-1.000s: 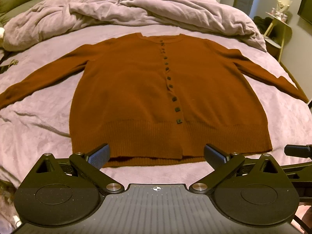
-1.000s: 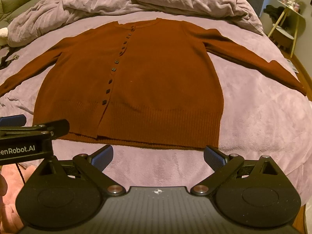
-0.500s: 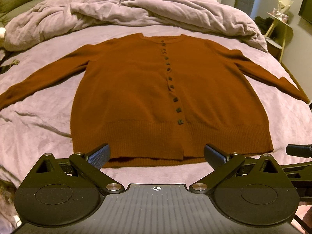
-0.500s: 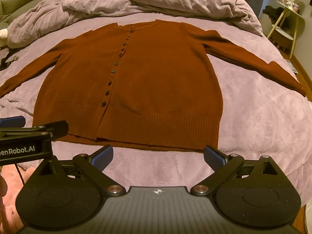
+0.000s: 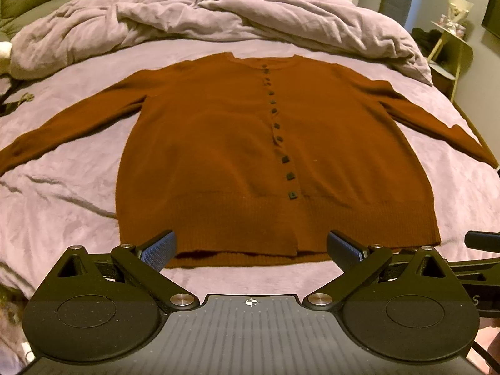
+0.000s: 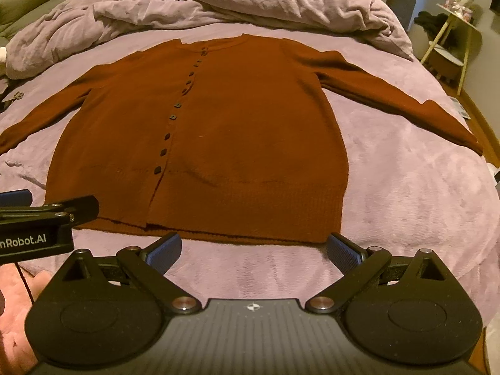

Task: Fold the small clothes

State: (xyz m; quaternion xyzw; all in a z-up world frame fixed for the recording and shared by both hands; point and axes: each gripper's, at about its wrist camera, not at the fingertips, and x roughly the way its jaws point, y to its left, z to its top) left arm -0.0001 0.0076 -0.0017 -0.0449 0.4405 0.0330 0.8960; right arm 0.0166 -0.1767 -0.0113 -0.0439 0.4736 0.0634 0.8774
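Both tools hang spread wide and empty just short of the hem: left gripper (image 5: pixel 250 248), right gripper (image 6: pixel 253 250). Ahead, the rust-brown cardigan (image 5: pixel 237 143) lies flat and buttoned on the lilac bedsheet (image 5: pixel 62 200), sleeves spread to either side. It looks like soft, light knit that will likely drape and sag, clinging a little to the plush sheet; the ribbed hem corners or shoulder seams seem the firmest places to pinch. Beyond the collar a rumpled duvet (image 5: pixel 218 15) is heaped, well apart. Nothing blocks the approach.
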